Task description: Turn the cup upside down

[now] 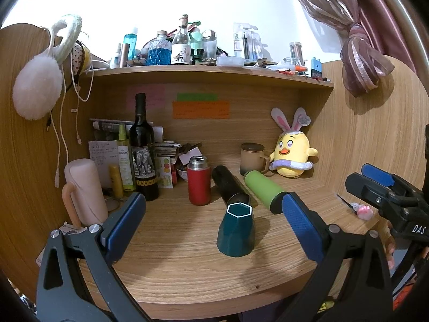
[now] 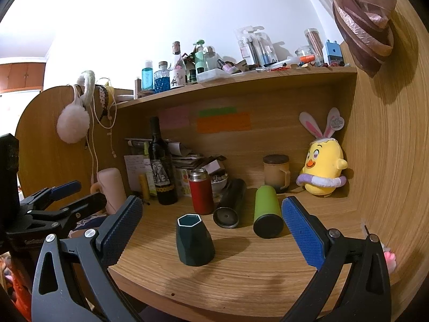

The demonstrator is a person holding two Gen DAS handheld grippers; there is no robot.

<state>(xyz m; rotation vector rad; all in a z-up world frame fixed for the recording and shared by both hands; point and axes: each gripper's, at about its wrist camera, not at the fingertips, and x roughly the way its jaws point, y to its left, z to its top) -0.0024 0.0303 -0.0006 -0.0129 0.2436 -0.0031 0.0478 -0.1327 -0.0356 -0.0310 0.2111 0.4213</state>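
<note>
A dark teal faceted cup [image 1: 236, 232] with a hexagonal white-edged end facing up stands on the wooden desk [image 1: 187, 273], wider end down. It also shows in the right wrist view [image 2: 194, 242]. My left gripper [image 1: 213, 209] is open and empty, held back from the cup with its jaws wide on either side. My right gripper [image 2: 211, 213] is open and empty, also short of the cup. The right gripper shows at the right edge of the left wrist view [image 1: 375, 179], and the left gripper at the left edge of the right wrist view [image 2: 72, 196].
Behind the cup lie a black flask [image 1: 228, 185] and a green flask [image 1: 264, 190]; a red flask [image 1: 198, 181] stands upright. A wine bottle [image 1: 142, 150], pink mug [image 1: 84, 190], brown mug [image 1: 253, 158] and yellow plush [image 1: 292, 153] sit further back. Wooden side walls and a cluttered shelf enclose the desk.
</note>
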